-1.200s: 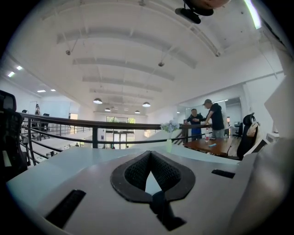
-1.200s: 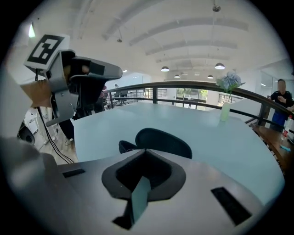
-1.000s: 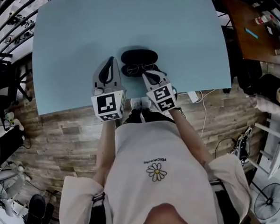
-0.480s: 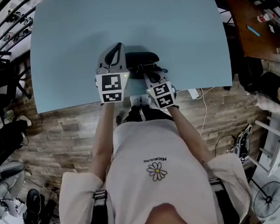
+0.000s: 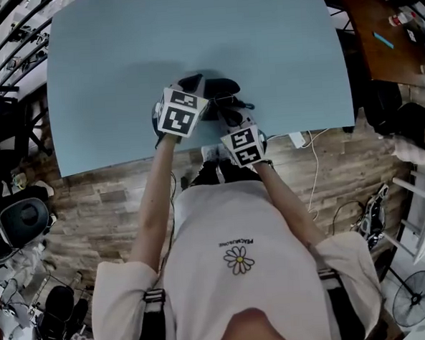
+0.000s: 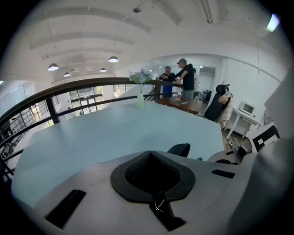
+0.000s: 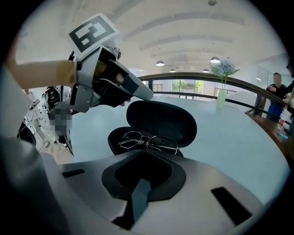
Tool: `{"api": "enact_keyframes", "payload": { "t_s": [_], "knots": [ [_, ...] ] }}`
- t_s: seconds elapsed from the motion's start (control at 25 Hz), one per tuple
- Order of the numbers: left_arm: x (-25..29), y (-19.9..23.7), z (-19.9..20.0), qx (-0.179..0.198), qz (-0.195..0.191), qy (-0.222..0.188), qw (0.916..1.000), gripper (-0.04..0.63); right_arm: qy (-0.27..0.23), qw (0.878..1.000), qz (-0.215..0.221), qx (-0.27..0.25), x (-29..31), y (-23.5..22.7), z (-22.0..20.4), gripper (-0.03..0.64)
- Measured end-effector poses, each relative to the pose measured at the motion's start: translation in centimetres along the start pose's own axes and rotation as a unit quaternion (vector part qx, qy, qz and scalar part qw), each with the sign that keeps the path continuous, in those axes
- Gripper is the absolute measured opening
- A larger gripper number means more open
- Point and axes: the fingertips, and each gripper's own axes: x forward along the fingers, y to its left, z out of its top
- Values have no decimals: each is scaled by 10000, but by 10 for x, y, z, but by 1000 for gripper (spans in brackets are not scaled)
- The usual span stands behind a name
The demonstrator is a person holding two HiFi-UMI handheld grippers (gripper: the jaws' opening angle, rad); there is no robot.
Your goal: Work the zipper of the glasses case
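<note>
Glasses case (image 7: 158,120) lid up, glasses (image 7: 148,141) lying in lower half. Left claw (image 6: 151,154), right claw (image 7: 144,153) closed, empty.

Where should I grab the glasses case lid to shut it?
Probably the top rim of the lid, coming from above on the left, near the left gripper. The lid stands open, so that edge is free; the glasses lie in the bottom half.
</note>
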Motion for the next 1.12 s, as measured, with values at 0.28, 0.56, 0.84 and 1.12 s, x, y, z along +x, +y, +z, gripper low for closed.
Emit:
{"api": "enact_keyframes", "payload": {
  "t_s": [0.28, 0.56, 0.84, 1.12],
  "knots": [
    [-15, -20, -19, 6, -66, 52, 10000, 14, -373, 9990, -221, -70, -11, 0, 9, 8],
    [-26, -45, -44, 57, -209, 231, 9995, 14, -737, 9956, -573, 26, -57, -17, 12, 8],
    [-28, -65, -73, 208, -421, 620, 9970, 14, -714, 9963, -437, -210, -56, -34, 23, 8],
    [-30, -71, -85, 56, -450, 647, 9969, 14, -154, 9991, 26, -396, -33, -27, 14, 8]
  ]
}}
